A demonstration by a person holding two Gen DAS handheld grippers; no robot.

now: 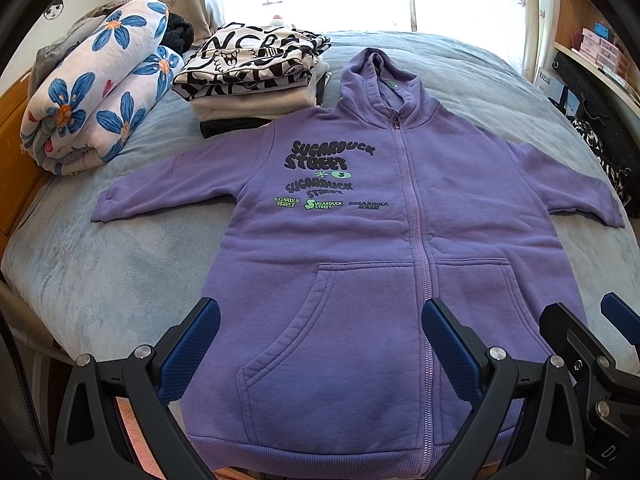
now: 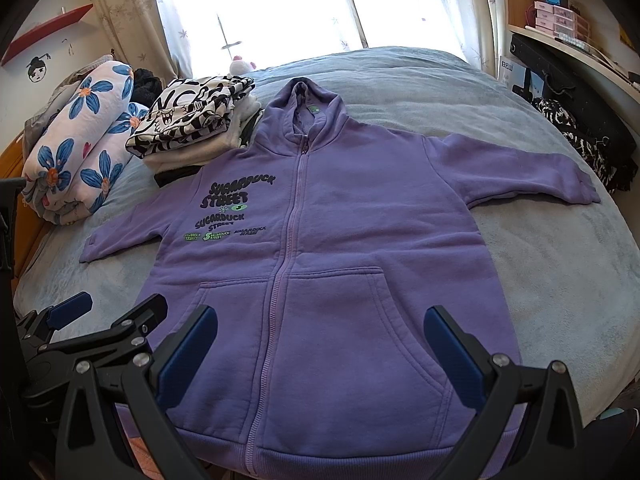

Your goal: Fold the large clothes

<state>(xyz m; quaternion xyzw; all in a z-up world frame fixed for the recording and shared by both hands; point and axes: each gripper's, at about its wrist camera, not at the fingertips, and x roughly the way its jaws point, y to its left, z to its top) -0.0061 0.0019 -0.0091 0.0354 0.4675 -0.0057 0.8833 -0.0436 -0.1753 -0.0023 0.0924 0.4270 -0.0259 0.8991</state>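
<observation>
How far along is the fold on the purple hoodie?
Done: purple hoodie lies flat on the bed, zipped, sleeves spread. In hand: nothing; left gripper and right gripper hover open over the hem. Left: every fold, then perhaps joining the folded stack.

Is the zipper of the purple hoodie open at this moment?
No, the zipper of the purple hoodie is closed all the way from the hem to the collar.

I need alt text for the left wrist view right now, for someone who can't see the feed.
A purple zip hoodie lies face up and spread flat on a grey-blue bed, sleeves out, hood toward the window. The open left gripper hovers over its hem, holding nothing. A stack of folded clothes and a rolled floral blanket sit behind, left.
</observation>
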